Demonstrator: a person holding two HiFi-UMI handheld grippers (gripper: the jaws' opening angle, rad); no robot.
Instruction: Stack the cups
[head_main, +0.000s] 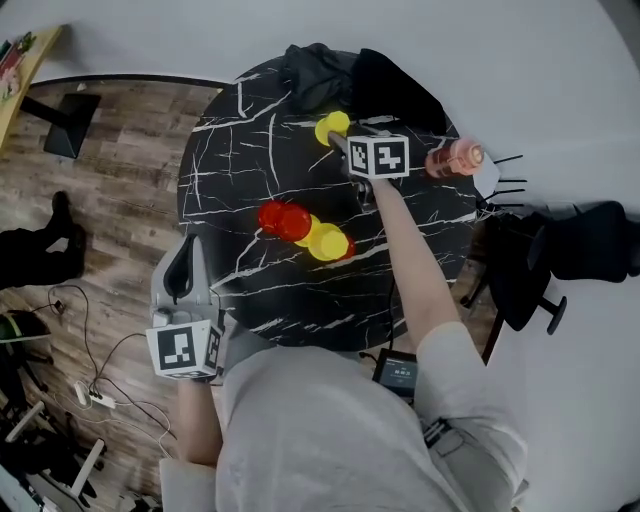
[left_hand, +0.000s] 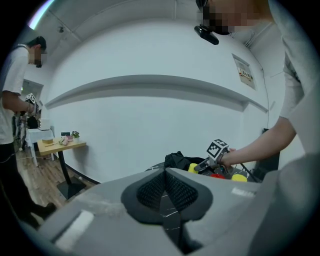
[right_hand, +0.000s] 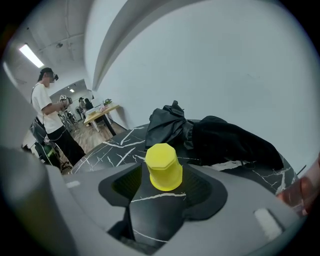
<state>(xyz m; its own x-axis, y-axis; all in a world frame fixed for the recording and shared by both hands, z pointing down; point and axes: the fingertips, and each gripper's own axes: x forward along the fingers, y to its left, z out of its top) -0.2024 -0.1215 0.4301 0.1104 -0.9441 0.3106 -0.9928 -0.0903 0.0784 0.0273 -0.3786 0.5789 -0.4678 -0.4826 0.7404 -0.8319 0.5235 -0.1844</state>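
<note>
A yellow cup (head_main: 332, 127) (right_hand: 163, 167) stands upside down near the far edge of the round black marble table (head_main: 230, 160). My right gripper (head_main: 338, 141) (right_hand: 165, 193) is open around it, with a gap between each pad and the cup. Mid-table lie red cups (head_main: 283, 219) and yellow cups (head_main: 328, 242) in a row on their sides. My left gripper (head_main: 183, 264) (left_hand: 166, 194) is shut on nothing and hangs off the table's near left edge, pointing over the tabletop.
A black cloth bundle (head_main: 340, 72) (right_hand: 210, 132) lies at the table's far edge. A pink bottle (head_main: 455, 157) sits at the right rim, with a black chair (head_main: 560, 250) beyond it. Cables (head_main: 95, 398) lie on the wood floor. Another person (right_hand: 50, 117) stands far left.
</note>
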